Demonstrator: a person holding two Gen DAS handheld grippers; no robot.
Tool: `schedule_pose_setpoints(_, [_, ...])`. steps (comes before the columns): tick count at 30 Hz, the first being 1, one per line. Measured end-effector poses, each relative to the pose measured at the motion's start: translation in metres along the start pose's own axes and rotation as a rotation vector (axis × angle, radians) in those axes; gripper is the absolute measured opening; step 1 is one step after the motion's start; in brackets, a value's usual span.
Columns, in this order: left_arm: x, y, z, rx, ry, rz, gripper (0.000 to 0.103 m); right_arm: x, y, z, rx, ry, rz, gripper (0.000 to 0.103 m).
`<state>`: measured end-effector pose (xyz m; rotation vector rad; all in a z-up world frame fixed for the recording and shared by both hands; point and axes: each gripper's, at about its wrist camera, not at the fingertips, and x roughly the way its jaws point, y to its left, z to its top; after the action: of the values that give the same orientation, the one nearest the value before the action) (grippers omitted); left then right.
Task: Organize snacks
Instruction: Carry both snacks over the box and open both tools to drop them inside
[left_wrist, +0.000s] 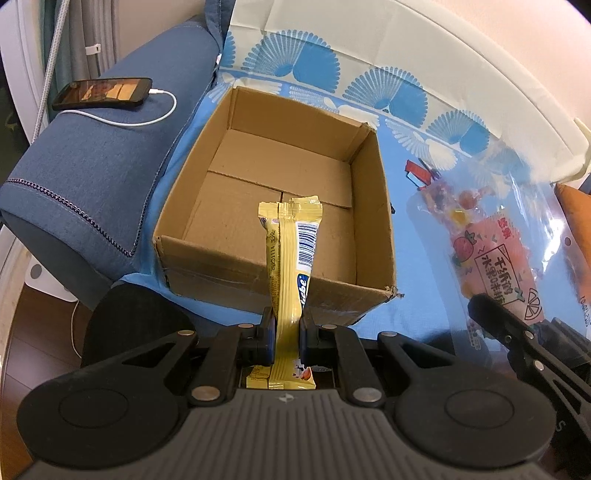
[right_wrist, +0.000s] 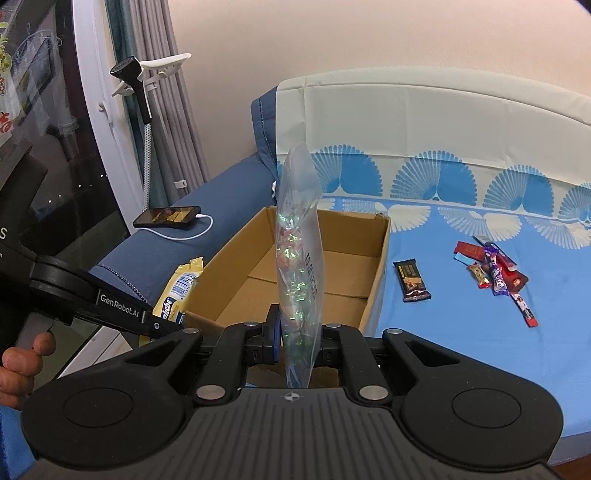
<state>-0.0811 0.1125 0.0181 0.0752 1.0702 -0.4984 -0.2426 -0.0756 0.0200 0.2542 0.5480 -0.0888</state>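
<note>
An open cardboard box (left_wrist: 373, 206) (right_wrist: 376, 251) sits on the blue patterned sheet, with nothing inside it. My left gripper (left_wrist: 287, 338) is shut on a yellow snack bar (left_wrist: 291, 254) that stands upright above the box's near wall; the bar (right_wrist: 177, 291) also shows at the left of the right wrist view. My right gripper (right_wrist: 297, 338) is shut on a clear bag of candies (right_wrist: 299, 236), held edge-on over the box's near side. The same bag (left_wrist: 491, 236) hangs to the right of the box in the left wrist view.
Several wrapped snacks (right_wrist: 495, 273) and a dark bar (right_wrist: 412, 282) lie on the sheet to the right of the box. A phone on a charging cable (left_wrist: 103, 92) rests on the blue sofa arm at left. A hand (right_wrist: 22, 365) holds the left gripper's handle.
</note>
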Motion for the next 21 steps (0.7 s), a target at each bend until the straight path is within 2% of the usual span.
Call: schedule_pose_setpoints(21, [0.009, 0.008, 0.015, -0.038, -0.001, 0.004, 0.013, 0.015, 0.005, 0.005, -0.013, 0.048, 0.01, 0.013])
